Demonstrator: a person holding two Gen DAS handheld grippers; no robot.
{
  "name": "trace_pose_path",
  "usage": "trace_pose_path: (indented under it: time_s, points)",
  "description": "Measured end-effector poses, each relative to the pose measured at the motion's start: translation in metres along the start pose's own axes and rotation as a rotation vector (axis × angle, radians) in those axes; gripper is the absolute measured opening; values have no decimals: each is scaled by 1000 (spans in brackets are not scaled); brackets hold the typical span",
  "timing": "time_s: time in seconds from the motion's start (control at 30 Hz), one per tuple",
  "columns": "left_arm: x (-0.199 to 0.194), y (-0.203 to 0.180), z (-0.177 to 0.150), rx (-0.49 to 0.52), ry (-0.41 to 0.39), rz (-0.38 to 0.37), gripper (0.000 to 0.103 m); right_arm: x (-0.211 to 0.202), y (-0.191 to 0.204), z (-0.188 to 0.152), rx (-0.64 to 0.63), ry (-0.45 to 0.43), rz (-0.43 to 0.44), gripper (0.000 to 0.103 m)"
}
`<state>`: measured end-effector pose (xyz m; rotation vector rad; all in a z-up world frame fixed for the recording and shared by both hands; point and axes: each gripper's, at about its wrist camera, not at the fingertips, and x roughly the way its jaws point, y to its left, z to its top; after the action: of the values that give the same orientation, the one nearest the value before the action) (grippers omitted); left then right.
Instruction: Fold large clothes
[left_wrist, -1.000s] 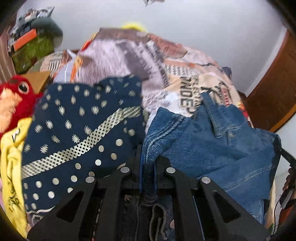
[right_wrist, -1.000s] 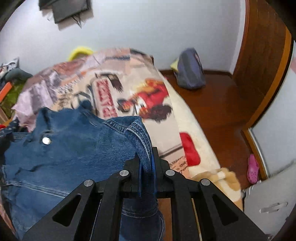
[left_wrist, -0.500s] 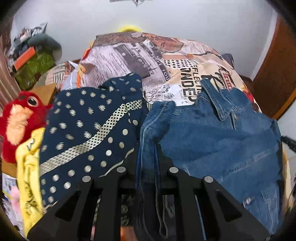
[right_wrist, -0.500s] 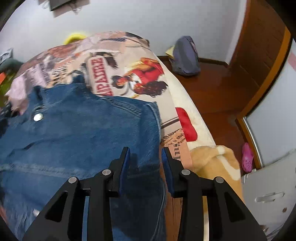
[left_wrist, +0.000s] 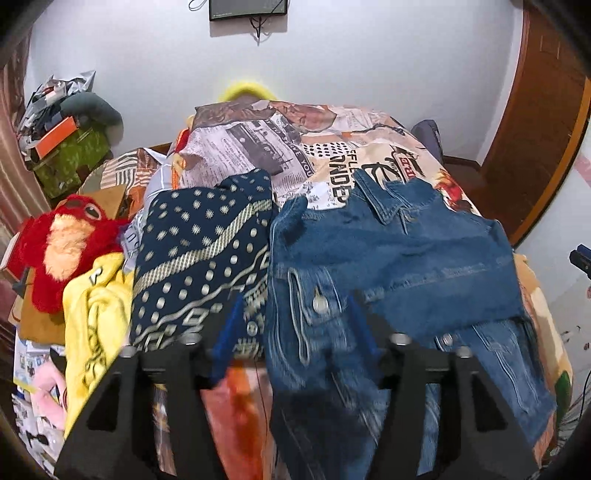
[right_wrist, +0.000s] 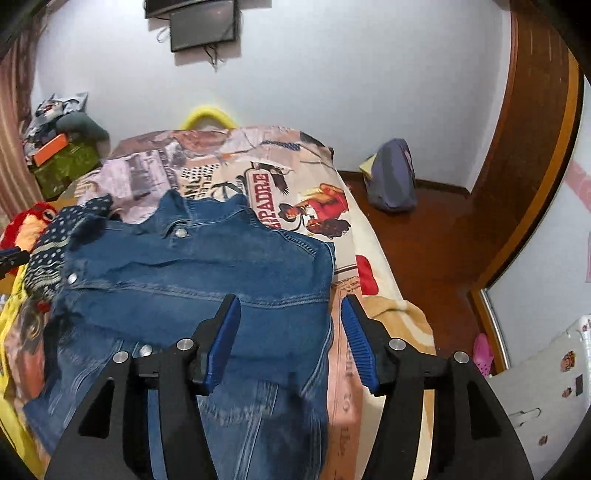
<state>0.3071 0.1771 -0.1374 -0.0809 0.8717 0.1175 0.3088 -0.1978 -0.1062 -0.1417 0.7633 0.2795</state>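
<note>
Right wrist view shows your right gripper (right_wrist: 290, 325) and left gripper (left_wrist: 293, 325) with jaws just opened and empty above the denim jacket (right_wrist: 207, 273) lying on the bed (right_wrist: 373, 258); thick, floppy denim, so pinch seamed edges.

left wrist: steep down | right: same (both see denim jacket (left_wrist: 399, 258))
</note>
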Motion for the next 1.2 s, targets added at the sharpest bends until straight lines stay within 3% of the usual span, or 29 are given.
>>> trace_pose_path:
  time_s: [0.13, 0.37, 0.63, 0.73, 0.87, 1.0, 1.13, 1.2]
  points:
    - [-18, 4, -24, -15, 22, -31, 89, -16, 4, -16, -11, -7, -8, 65]
    - [-20, 11, -77, -20, 123, -63, 89, -16, 5, -57, -1, 83, 12, 69]
    - [11, 23, -145, -120, 324, -165, 89, -18, -1, -110, 41, 166, 39, 69]
    - [21, 23, -164, -174, 379, -250, 89, -8, -7, -128, 64, 228, 30, 69]
    - [31, 22, -182, -278, 423, -366, 89, 1, -16, -150, 119, 299, 41, 69]
    - [39, 19, -198, -331, 445, -398, 90, 4, -20, -165, 149, 333, 75, 69]
    - [41, 26, -210, -476, 468, -467, 89, 14, -26, -177, 208, 359, 114, 69]
    - [37, 24, -215, -501, 454, -466, 89, 17, -28, -181, 242, 354, 137, 69]
